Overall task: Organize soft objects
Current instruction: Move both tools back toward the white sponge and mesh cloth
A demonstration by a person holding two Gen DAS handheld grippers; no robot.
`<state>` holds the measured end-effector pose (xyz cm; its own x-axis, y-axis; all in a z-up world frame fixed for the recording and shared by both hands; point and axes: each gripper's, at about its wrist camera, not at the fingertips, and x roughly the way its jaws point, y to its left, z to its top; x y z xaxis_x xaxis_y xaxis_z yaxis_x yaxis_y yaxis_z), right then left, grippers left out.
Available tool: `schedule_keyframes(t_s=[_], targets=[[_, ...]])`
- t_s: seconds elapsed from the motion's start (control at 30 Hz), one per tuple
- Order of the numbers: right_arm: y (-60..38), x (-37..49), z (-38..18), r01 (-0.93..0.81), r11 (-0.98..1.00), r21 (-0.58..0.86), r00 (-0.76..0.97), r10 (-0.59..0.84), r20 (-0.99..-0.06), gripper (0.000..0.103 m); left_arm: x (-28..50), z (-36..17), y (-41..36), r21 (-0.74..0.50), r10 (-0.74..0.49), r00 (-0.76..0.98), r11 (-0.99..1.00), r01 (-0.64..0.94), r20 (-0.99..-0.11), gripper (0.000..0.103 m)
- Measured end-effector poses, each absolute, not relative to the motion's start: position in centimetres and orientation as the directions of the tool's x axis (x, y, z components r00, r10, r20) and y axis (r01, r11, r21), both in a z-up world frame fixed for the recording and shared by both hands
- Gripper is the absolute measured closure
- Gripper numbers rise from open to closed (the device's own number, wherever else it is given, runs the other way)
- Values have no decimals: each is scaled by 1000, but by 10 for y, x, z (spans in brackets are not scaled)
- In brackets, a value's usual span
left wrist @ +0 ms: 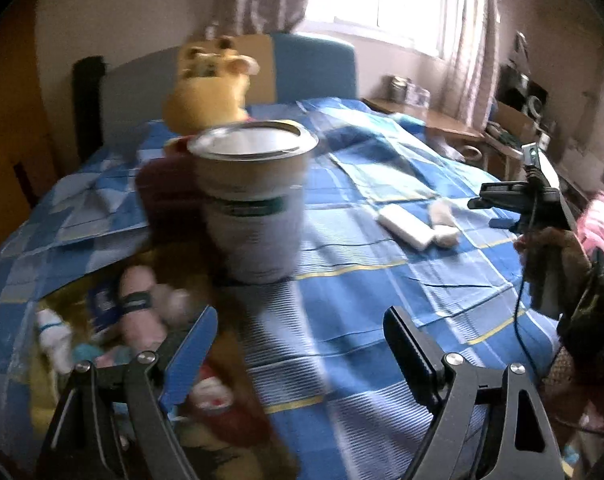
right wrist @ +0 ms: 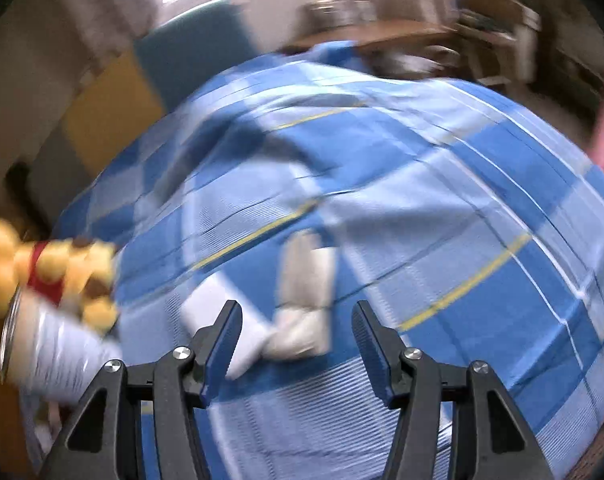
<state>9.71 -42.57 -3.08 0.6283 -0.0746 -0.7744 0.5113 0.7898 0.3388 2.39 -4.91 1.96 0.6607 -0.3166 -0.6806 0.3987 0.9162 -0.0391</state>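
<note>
My right claw (right wrist: 295, 340) hangs with jaws apart and empty over the rolled white socks (right wrist: 302, 300) on the blue checked bed (right wrist: 462, 220); they look light and squashy, so I'd pinch the fat middle of the roll; my left claw (left wrist: 297, 344) is also apart, empty, near the tin bucket (left wrist: 253, 200).

A bed (left wrist: 362, 264) under a blue checked cover carries a tall tin (left wrist: 253, 204) near its middle, a yellow plush bear (left wrist: 209, 92) toward the headboard edge, and a white folded cloth (left wrist: 402, 226) touching a rolled sock (left wrist: 444, 224) toward the right edge.
</note>
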Motion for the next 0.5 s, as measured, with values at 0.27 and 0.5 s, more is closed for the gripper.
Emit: schedule_keyframes(t_s=[0.27,0.5], targets=[[-469,76,-52,636,615,466,617,-43,-786,45,71,-3,-128,-141,-405,514,868,476,-756,33],[-470,72,-55,628,580,519,634,6,-774,45,127,-32,-198,-207,-418,400,857,473,-816,45]])
